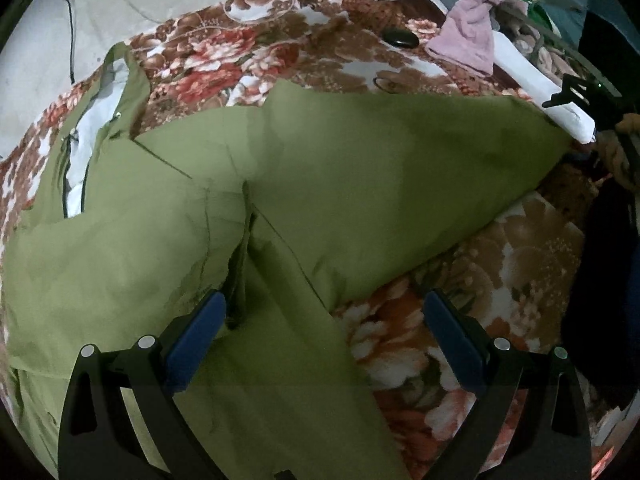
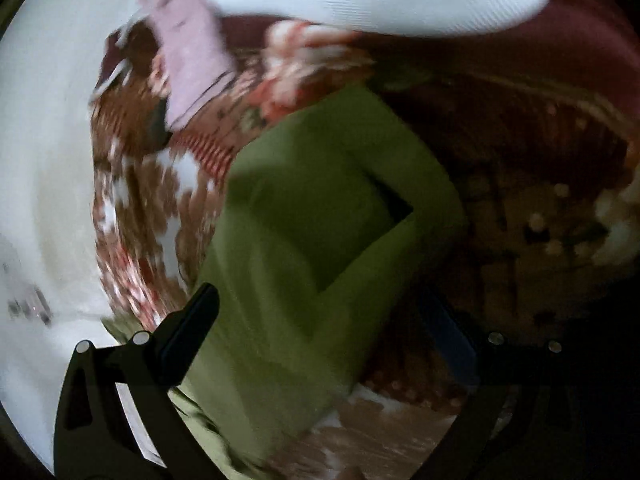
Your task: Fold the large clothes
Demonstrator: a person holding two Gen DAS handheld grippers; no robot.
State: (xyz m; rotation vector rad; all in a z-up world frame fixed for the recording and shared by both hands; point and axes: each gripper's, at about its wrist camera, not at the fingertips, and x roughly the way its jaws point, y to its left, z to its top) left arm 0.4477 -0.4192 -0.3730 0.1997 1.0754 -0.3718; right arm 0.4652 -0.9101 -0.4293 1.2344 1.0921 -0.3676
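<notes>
Floral blanket (image 1: 480, 264) covers the bed; green jacket (image 1: 280, 184) spread across it, pale lining and zipper showing at far left. Left gripper (image 1: 324, 320) hovers low over the jacket's near edge, jaws wide apart, gripping nothing. Right gripper (image 2: 320, 312) also spread open over a green sleeve; that view is motion-blurred. Left view alone shows a pink cloth (image 1: 468, 36) and black oval object (image 1: 400, 38). No readable writing.
</notes>
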